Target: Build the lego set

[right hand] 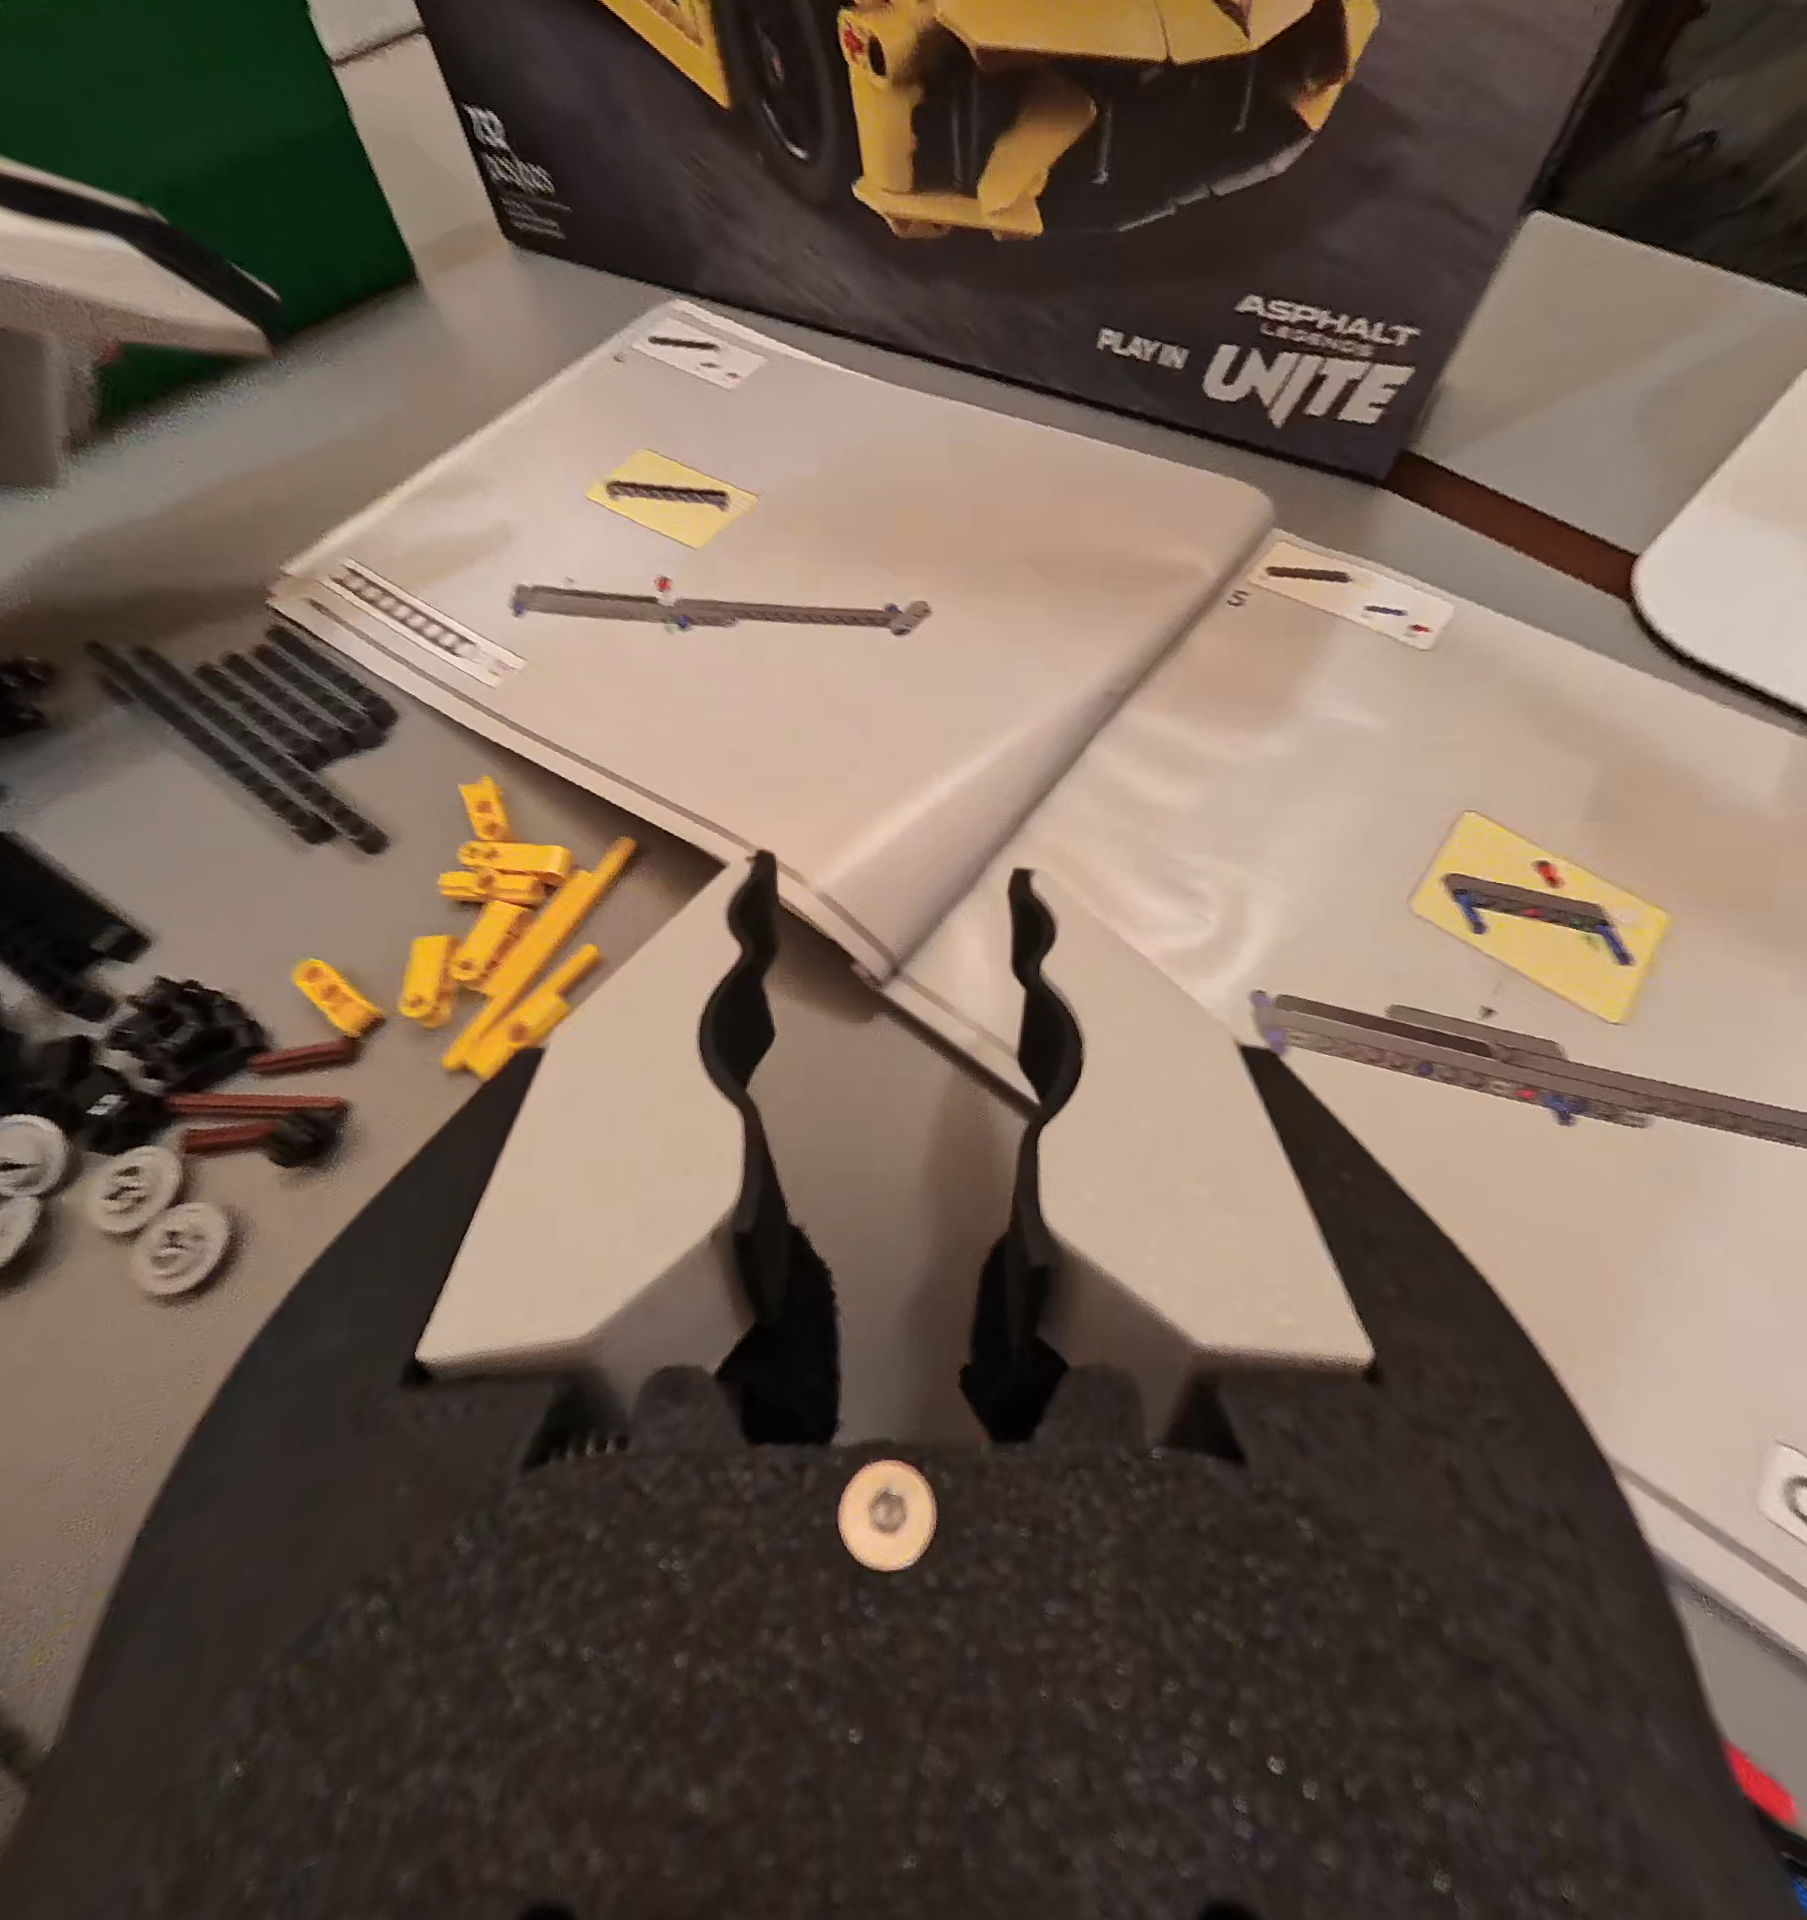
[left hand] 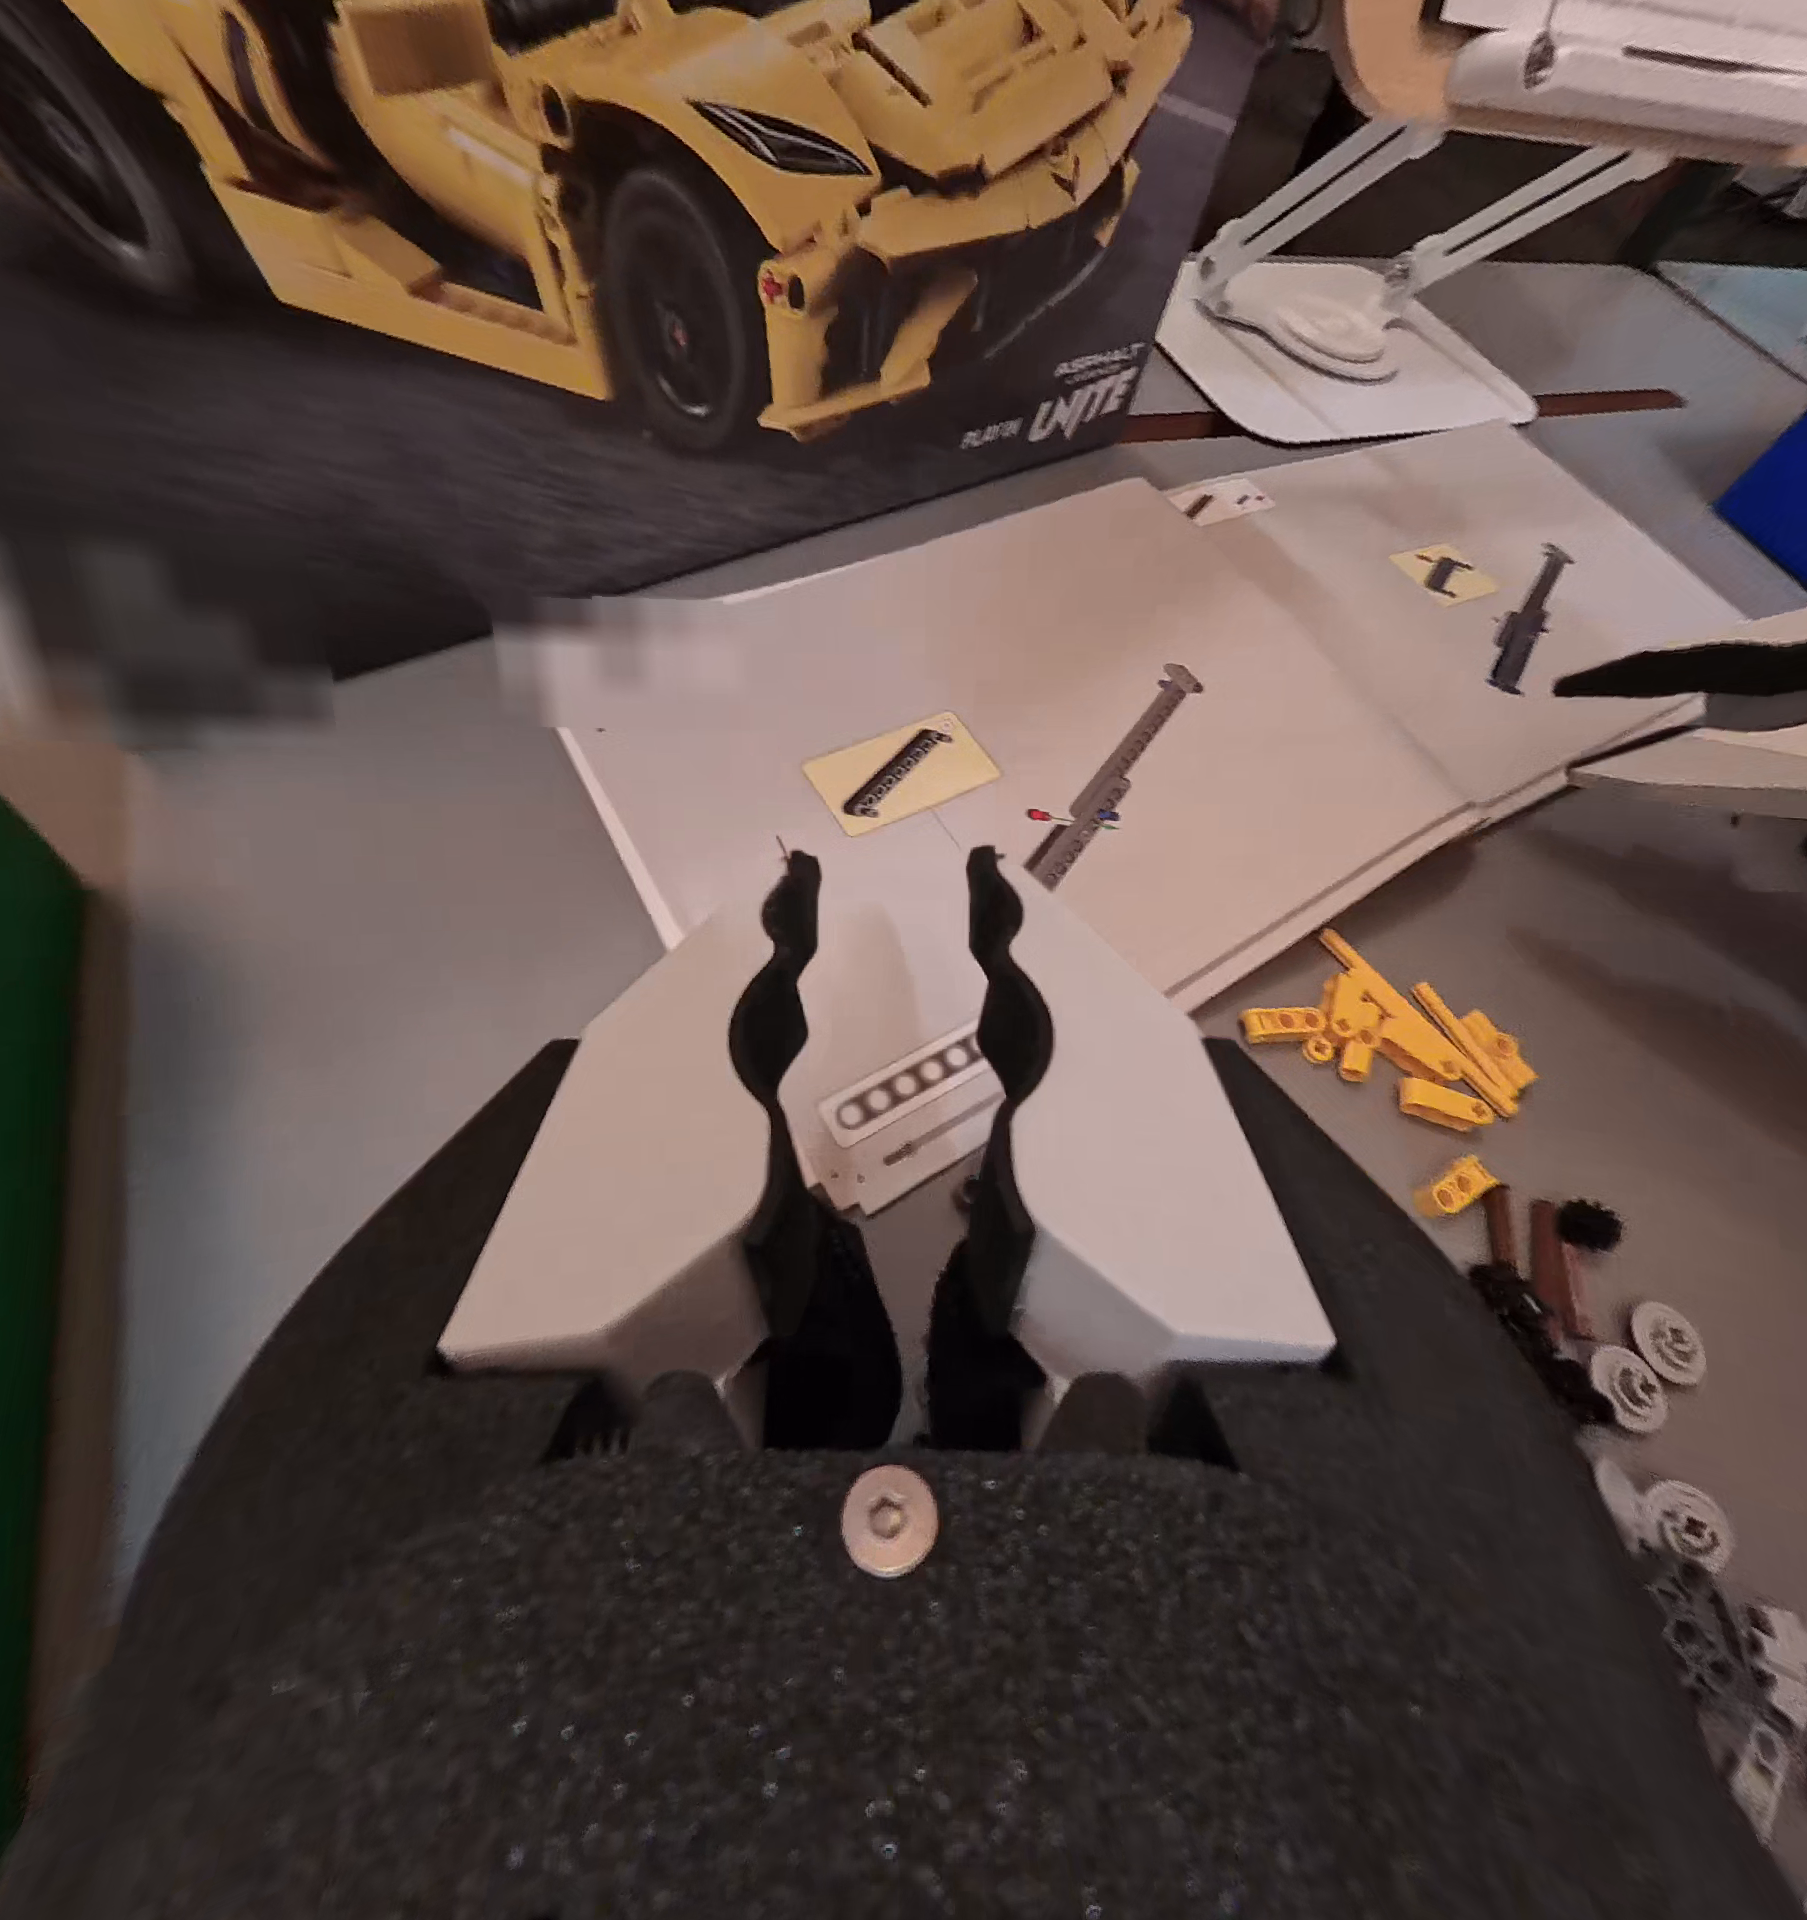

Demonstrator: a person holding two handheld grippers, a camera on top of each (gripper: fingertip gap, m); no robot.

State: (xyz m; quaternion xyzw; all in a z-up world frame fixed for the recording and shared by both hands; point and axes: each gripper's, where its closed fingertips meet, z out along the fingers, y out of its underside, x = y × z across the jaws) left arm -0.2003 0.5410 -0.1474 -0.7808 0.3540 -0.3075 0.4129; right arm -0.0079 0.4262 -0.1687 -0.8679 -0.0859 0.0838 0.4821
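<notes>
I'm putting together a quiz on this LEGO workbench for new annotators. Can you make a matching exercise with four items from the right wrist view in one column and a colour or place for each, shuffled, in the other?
Items
1. short beams and axles
2. long perforated beams
3. round wheel hubs
4. instruction booklet

Descriptions
A. light grey discs, nearest the camera on the left
B. lying open in front of the set box
C. yellow, heaped at the booklet's lower left edge
D. black, laid side by side left of the booklet

Pairs: 1-C, 2-D, 3-A, 4-B
</notes>
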